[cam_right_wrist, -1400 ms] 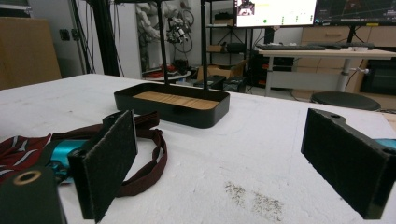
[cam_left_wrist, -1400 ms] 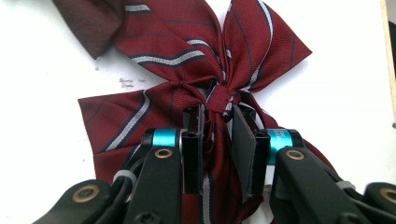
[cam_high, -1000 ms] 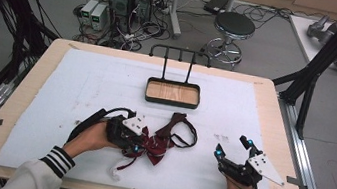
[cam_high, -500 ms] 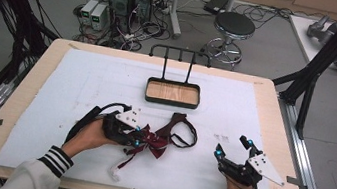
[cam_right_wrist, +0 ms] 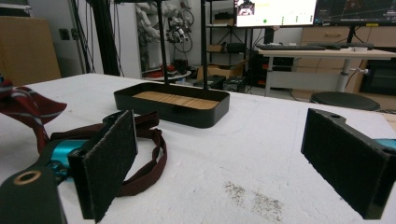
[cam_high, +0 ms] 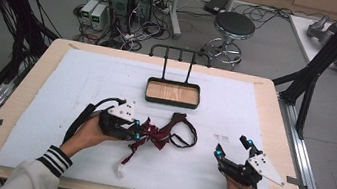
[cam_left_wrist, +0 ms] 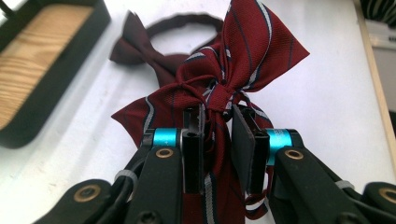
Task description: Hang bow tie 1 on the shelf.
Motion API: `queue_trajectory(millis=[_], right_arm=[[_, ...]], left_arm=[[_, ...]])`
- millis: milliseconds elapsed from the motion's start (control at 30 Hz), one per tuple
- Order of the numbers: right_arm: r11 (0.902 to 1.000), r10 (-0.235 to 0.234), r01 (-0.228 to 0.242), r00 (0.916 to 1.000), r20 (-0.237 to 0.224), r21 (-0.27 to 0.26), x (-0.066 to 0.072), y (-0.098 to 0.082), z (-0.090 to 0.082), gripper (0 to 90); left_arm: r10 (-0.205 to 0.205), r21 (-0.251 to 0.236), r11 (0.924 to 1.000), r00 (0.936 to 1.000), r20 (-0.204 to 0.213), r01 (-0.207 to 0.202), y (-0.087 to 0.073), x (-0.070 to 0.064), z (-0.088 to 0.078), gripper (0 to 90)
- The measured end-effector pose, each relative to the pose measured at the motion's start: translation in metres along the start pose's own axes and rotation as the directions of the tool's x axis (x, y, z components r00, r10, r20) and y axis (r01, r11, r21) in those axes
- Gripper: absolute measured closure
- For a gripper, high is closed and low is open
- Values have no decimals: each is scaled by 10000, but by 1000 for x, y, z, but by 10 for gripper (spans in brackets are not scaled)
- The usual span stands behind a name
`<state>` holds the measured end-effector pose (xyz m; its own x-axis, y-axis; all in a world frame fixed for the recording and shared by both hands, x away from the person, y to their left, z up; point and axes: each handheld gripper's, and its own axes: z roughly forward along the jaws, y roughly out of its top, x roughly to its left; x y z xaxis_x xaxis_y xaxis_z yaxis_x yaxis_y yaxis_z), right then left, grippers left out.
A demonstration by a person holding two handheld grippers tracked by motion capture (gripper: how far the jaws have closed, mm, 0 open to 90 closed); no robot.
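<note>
Open white mat (cam_high: 56,88) at left, black tray (cam_high: 172,93) mid-table, strap loop (cam_high: 186,132) between the claws

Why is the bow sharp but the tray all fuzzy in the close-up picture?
In the left gripper view the camera focuses close, so the striped bow tie at the left hand-held gripper looks crisp, while the tray farther off blurs. In the right gripper view, the near pads look soft and the tray is clearer. The high view is evenly lit, with little glare.
</note>
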<state>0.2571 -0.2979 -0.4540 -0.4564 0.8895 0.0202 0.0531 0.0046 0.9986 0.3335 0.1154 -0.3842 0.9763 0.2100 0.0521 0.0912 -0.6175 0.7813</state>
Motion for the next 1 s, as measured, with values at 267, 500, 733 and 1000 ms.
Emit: queue_trajectory(millis=[267, 500, 733, 1000], right_arm=[[10000, -7, 7, 10000, 9, -8, 0, 0, 0, 99], [10000, -7, 7, 10000, 17, -1, 0, 0, 0, 99], [10000, -22, 22, 10000, 21, 8, 0, 0, 0, 99], [10000, -9, 9, 10000, -4, 24, 0, 0, 0, 99]], left_arm=[[-234, -806, 9966, 9984, -512, 193, 1, 2, -9, 744], [-427, -1342, 9905, 9951, -894, 305, 2, 4, -16, 745], [-617, -1962, 9800, 9881, -1406, 333, 4, 7, -28, 746], [-808, -2435, 9693, 9783, -1908, 326, 7, 8, -39, 748]])
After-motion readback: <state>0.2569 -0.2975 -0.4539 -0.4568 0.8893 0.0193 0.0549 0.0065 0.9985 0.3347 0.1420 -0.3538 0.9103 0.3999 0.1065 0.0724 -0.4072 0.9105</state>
